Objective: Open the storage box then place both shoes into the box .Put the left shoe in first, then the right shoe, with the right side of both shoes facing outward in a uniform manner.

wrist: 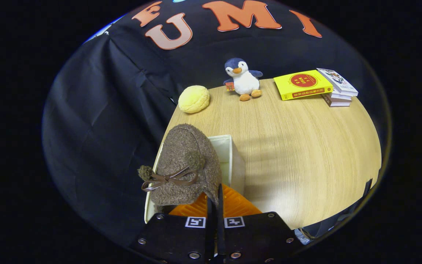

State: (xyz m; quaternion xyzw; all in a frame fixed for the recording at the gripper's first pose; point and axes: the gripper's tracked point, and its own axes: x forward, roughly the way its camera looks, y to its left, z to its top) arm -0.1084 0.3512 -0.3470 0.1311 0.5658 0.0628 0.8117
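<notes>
The gripper point(214, 203) carries a fuzzy brown shoe point(185, 167) directly over the open storage box point(233, 161), which stands at the near left corner of the wooden table point(306, 146); the shoe hangs there, I judge, so that it can be lowered straight into the box. The fingers are drawn nearly together, pinching a thin edge of the shoe at its near end, so both appear clamped on it. The shoe's bow and pom-poms point(167, 178) face up and toward the box's left side. Whether this is the left or the right shoe cannot be told, nor whether another shoe already lies in the box beneath it. Beyond the box, at the table's far edge, sit a yellow bun-shaped cushion point(193, 99), a plush penguin point(243, 79) and a stack of books point(315, 86), all well apart from the box.
</notes>
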